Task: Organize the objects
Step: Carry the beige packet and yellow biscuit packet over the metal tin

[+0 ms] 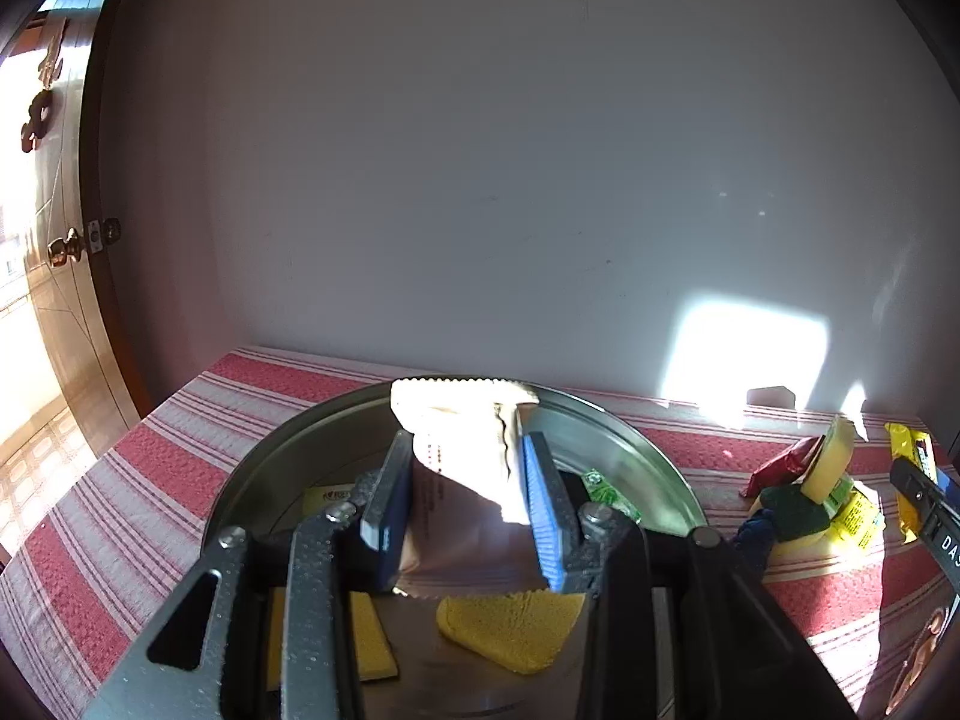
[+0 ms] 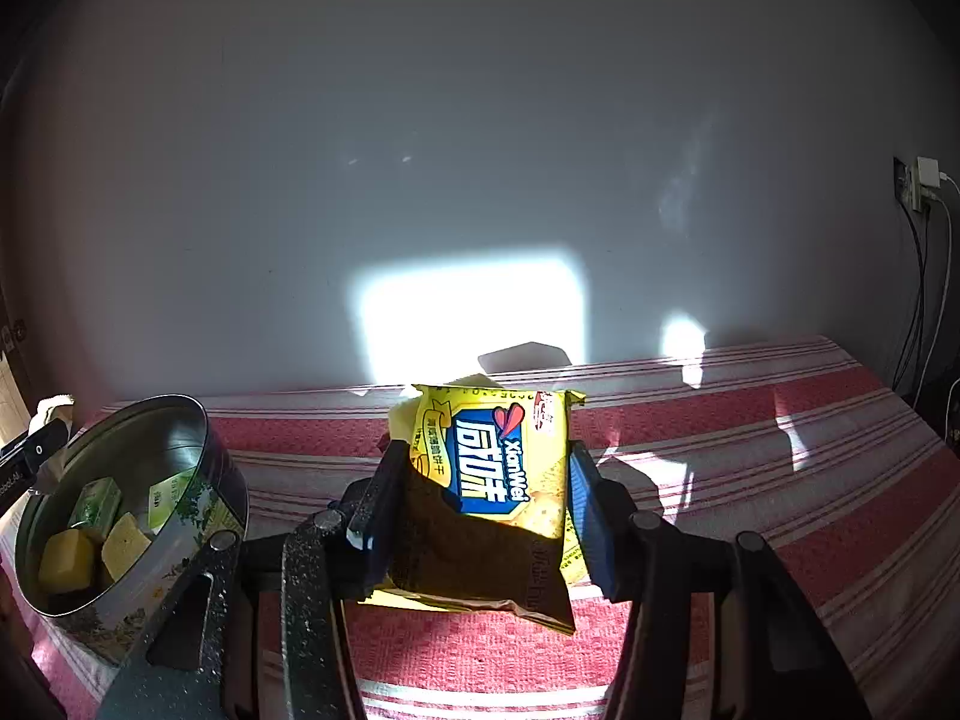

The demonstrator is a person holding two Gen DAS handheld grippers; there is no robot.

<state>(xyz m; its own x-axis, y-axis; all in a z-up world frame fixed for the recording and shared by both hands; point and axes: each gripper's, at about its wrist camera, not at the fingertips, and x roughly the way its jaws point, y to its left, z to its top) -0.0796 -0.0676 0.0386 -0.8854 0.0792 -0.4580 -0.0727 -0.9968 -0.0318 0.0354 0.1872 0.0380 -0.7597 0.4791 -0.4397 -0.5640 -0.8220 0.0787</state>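
The left tool (image 1: 462, 498) grips a pale crinkled foil packet (image 1: 465, 420) above the round metal tin (image 1: 636, 450); released tilted, it could catch the tin's rim. The right tool (image 2: 480, 504) clamps a yellow biscuit packet (image 2: 492, 468), lifted right of the tin, by its slack sides, so it may slip

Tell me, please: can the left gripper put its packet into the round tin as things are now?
Probably yes. The left gripper holds its packet right over the open tin, which has no lid and still shows bare metal.
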